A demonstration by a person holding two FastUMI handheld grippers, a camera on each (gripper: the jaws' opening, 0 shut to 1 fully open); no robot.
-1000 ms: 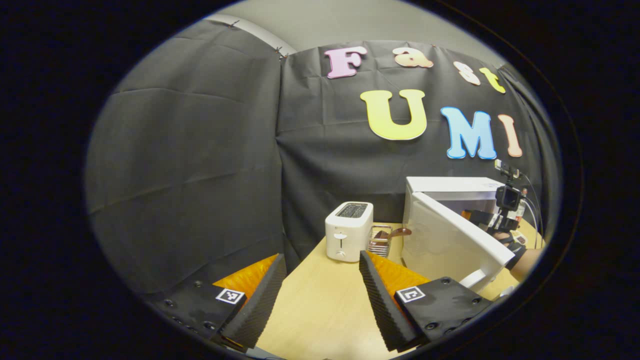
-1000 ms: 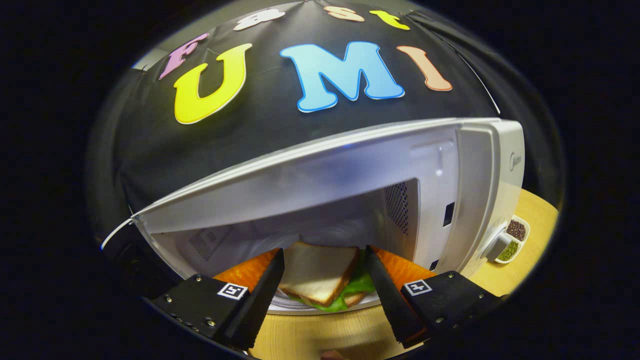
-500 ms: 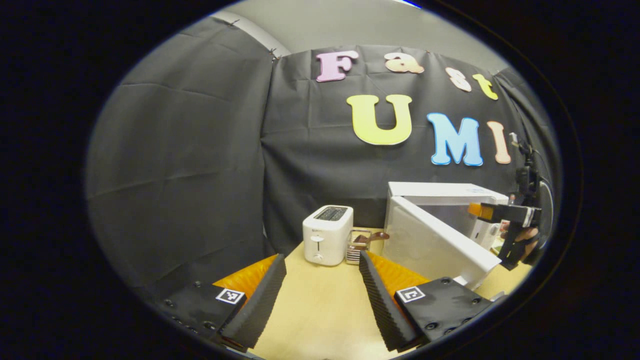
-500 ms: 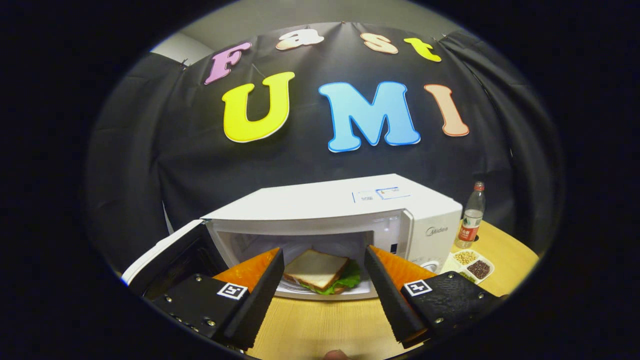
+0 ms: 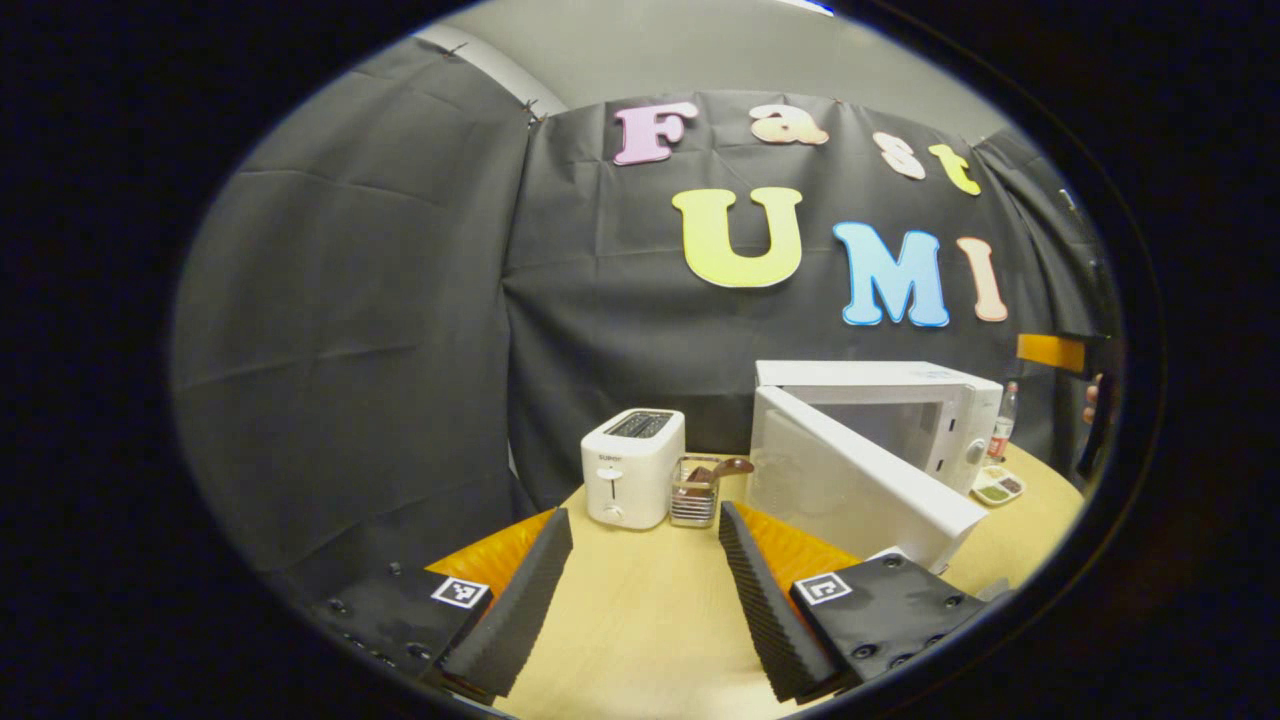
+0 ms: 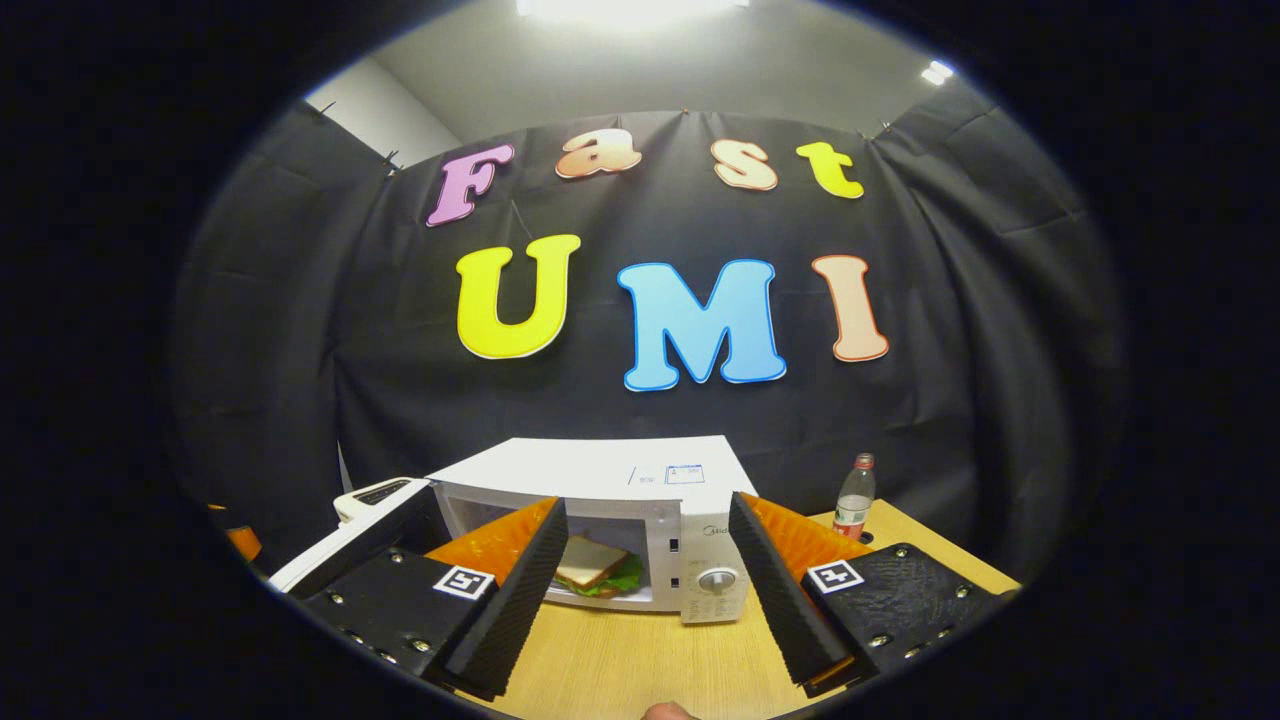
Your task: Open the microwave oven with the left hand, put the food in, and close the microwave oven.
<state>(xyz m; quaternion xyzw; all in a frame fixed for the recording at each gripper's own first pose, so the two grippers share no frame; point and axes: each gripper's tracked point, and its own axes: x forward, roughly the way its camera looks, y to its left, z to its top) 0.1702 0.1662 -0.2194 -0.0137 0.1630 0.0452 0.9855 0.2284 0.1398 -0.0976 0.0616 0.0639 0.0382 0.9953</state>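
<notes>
Your right gripper [image 6: 645, 590] hovers above the light wooden table [image 6: 620, 665] with its fingers spread wide and empty, facing the white microwave oven [image 6: 620, 500], whose door [image 6: 345, 545] hangs open. The sandwich of white bread and green lettuce [image 6: 597, 572] lies inside the oven. Your left gripper [image 5: 640, 590] is also open and empty, near the white toaster [image 5: 632, 466].
</notes>
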